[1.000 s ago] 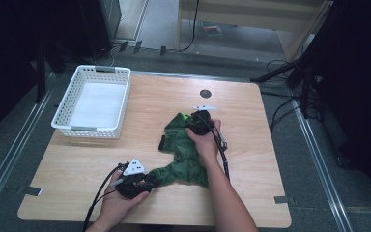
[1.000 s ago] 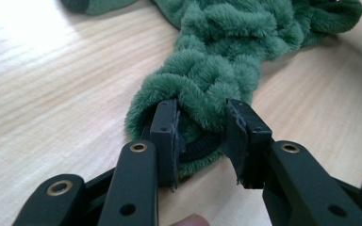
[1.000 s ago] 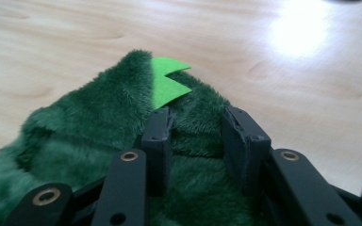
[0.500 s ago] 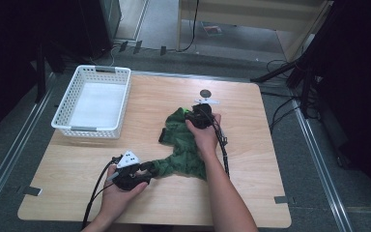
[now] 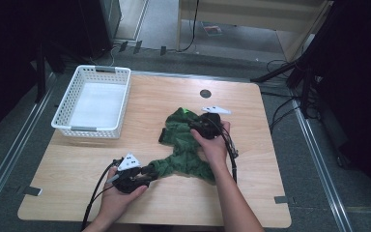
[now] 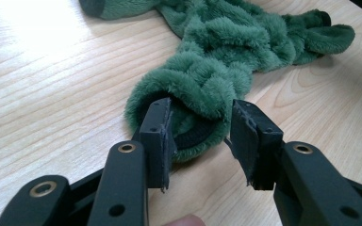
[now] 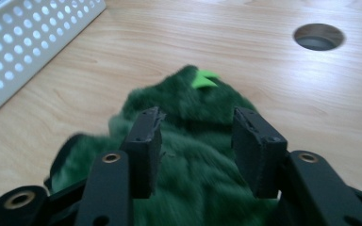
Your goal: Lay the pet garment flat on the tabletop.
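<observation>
left gripper (image 6: 199, 134) jaws apart astride fleece garment (image 6: 226, 61) cuff | right gripper (image 7: 198, 141) jaws apart, garment blurred

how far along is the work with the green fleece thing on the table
Early. Done so far: little, the green fleece garment lies bunched on the table, outside the white basket. In hand: the left gripper has one jaw inside a cuff, jaws apart; the right gripper, just opening, hovers over the far end. Left: probably straightening it, perhaps then moving it to the basket.
</observation>
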### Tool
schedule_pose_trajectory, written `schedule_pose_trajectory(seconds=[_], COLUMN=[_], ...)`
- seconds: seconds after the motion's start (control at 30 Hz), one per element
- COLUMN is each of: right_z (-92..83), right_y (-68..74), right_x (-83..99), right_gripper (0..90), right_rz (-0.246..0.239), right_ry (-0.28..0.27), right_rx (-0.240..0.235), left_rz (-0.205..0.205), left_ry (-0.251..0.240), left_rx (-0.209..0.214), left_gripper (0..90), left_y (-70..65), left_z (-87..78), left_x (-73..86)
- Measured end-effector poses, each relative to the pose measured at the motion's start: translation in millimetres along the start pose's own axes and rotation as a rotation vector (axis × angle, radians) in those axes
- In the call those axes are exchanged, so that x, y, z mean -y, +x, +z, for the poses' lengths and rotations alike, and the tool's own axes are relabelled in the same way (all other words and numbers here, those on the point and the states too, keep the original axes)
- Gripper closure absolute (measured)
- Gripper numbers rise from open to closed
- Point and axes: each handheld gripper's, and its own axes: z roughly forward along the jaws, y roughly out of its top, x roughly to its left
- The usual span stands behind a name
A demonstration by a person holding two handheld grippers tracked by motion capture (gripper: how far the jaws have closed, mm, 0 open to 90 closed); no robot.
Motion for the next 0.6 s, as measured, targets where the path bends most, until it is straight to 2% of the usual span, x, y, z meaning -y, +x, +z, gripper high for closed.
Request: schedule_pose_trajectory(seconds=[0.1,0.2,0.3,0.4,0.43,0.53,0.6], right_z=[-18.6,-36.6,-52.1,-66.1,-70.9,-82.7,-89.2], right_y=[-9.0,-17.7,-27.2,-37.1,-39.7,-45.9,-48.6], right_x=[10.0,20.0,29.5,40.1,44.0,55.9,64.5], right_gripper=[42.2,30.7,17.0,12.1,10.1,1.1,0.0], right_rz=[-0.007,-0.005,0.009,0.021,0.021,0.010,-0.006], right_ry=[-0.011,-0.039,-0.043,-0.047,-0.054,-0.052,-0.049], right_rx=[0.040,0.046,0.051,0.051,0.052,0.046,0.047], left_rz=[-0.008,0.009,0.012,0.010,0.011,0.016,0.013], left_ry=[-0.003,0.002,0.008,-0.015,-0.029,-0.051,-0.055], left_rx=[-0.010,-0.041,-0.026,-0.020,-0.026,-0.059,-0.073], left_gripper=[57.7,52.8,50.6,44.9,41.7,23.9,12.1], left_y=[2.0,1.0,0.4,2.2,2.6,3.2,5.7], left_z=[-2.1,-3.5,-4.3,-8.6,-10.9,-16.8,-20.6], left_x=[0.6,1.9,3.4,3.2,3.0,1.9,1.9])
